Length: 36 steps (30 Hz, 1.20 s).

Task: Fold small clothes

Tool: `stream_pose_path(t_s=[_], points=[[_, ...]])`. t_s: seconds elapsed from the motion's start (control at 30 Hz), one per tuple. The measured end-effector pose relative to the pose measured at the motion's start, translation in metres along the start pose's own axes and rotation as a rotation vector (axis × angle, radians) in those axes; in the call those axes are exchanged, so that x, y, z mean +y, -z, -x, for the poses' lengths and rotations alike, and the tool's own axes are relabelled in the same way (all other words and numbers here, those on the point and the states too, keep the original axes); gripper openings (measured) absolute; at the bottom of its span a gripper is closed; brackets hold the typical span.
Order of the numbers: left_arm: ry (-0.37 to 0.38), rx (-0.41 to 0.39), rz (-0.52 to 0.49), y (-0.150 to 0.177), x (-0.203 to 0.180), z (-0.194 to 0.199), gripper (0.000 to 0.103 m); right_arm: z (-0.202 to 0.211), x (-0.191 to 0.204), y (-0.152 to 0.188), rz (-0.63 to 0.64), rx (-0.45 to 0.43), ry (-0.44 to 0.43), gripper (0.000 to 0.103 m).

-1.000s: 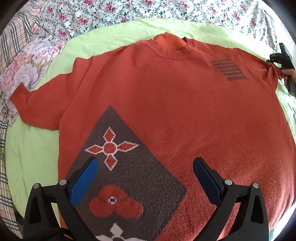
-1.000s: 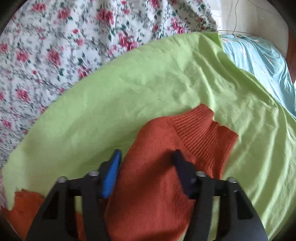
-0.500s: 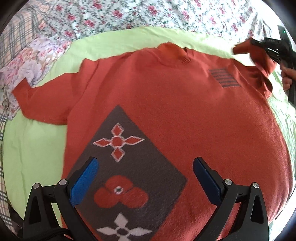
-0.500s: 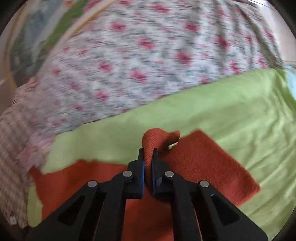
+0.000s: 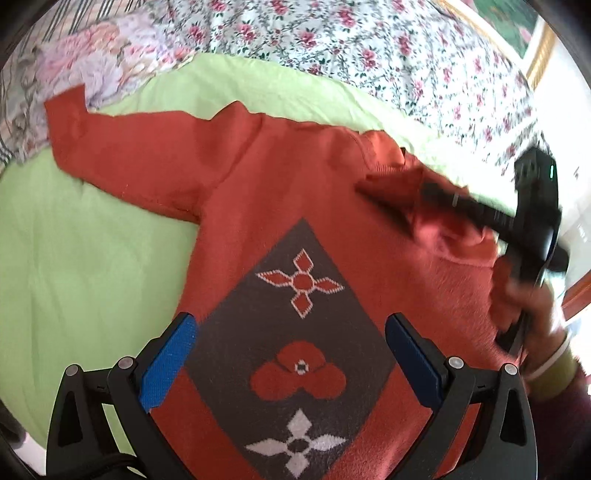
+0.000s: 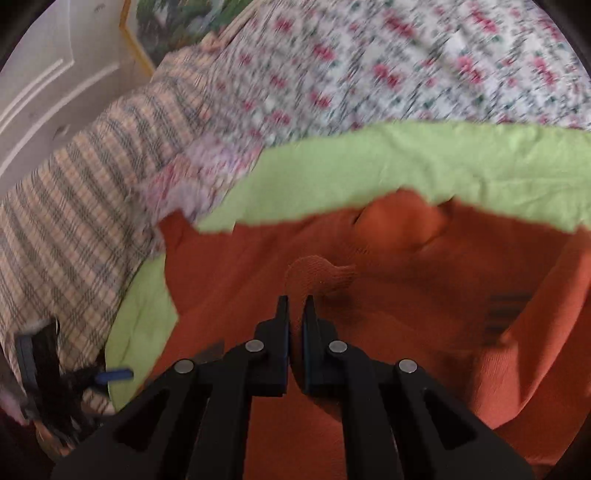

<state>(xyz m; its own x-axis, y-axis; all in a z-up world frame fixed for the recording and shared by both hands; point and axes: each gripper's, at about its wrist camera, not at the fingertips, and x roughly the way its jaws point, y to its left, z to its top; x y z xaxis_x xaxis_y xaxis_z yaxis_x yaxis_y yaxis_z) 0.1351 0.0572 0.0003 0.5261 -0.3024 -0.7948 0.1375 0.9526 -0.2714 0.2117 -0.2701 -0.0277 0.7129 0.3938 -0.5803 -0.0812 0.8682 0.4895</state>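
Note:
An orange-red knit sweater (image 5: pixel 295 192) with a dark diamond panel of flower motifs lies face up on a light green sheet (image 5: pixel 85 251). My left gripper (image 5: pixel 291 354) is open and empty, hovering over the panel near the hem. My right gripper (image 6: pixel 295 314) is shut on the sweater's right sleeve (image 6: pixel 317 273) and holds it lifted over the chest, near the collar (image 6: pixel 402 221). It also shows in the left wrist view (image 5: pixel 436 190), blurred. The other sleeve (image 5: pixel 122 144) lies spread out to the left.
A floral quilt (image 5: pixel 369 48) lies beyond the green sheet. A plaid blanket (image 6: pixel 74 206) and a pale floral cloth (image 5: pixel 96 62) lie at the left side. A white wall with a framed picture (image 6: pixel 177 22) stands behind the bed.
My right gripper closed on the right sleeve and carried it up and inward over the sweater's chest. My left gripper stayed open above the hem, shifting slightly.

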Motion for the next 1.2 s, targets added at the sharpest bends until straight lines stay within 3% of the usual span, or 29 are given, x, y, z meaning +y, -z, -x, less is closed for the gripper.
stream_pose_path(t_s=[0.17,0.3,0.43,0.6,0.7,0.77,0.83,0.9,1.07,1.2], points=[[0.083,0.019,-0.007,-0.029,0.0,-0.018,0.102,-0.019,0.01,0.029,0.05,0.138,-0.008,0.012],[0.182,0.058,-0.018,-0.063,-0.016,-0.043,0.102,-0.015,0.011,0.046,0.06,0.195,-0.02,0.044],[0.265,0.111,-0.06,-0.093,-0.043,-0.077,0.102,0.001,0.012,0.057,0.045,0.187,-0.038,0.047],[0.265,0.214,-0.087,-0.106,-0.065,-0.135,0.1,0.041,0.001,0.072,-0.044,0.114,0.008,0.047],[0.269,0.226,-0.1,-0.107,-0.072,-0.157,0.089,0.071,-0.004,0.081,-0.117,0.043,0.033,0.047],[0.252,0.185,-0.143,-0.108,-0.081,-0.162,0.063,0.088,-0.008,0.087,-0.165,0.002,0.042,0.047],[0.269,0.184,-0.158,-0.108,-0.086,-0.164,0.002,0.1,-0.011,0.09,-0.2,-0.031,0.064,0.047],[0.282,0.146,-0.15,-0.106,-0.083,-0.153,0.004,0.111,-0.015,0.093,-0.221,-0.062,0.088,0.047],[0.238,-0.089,-0.134,-0.1,-0.054,-0.082,0.004,0.13,-0.029,0.087,-0.283,-0.115,0.159,0.047],[0.227,-0.081,-0.049,-0.093,-0.004,-0.077,0.007,0.143,-0.038,0.086,-0.317,-0.149,0.198,0.047]])
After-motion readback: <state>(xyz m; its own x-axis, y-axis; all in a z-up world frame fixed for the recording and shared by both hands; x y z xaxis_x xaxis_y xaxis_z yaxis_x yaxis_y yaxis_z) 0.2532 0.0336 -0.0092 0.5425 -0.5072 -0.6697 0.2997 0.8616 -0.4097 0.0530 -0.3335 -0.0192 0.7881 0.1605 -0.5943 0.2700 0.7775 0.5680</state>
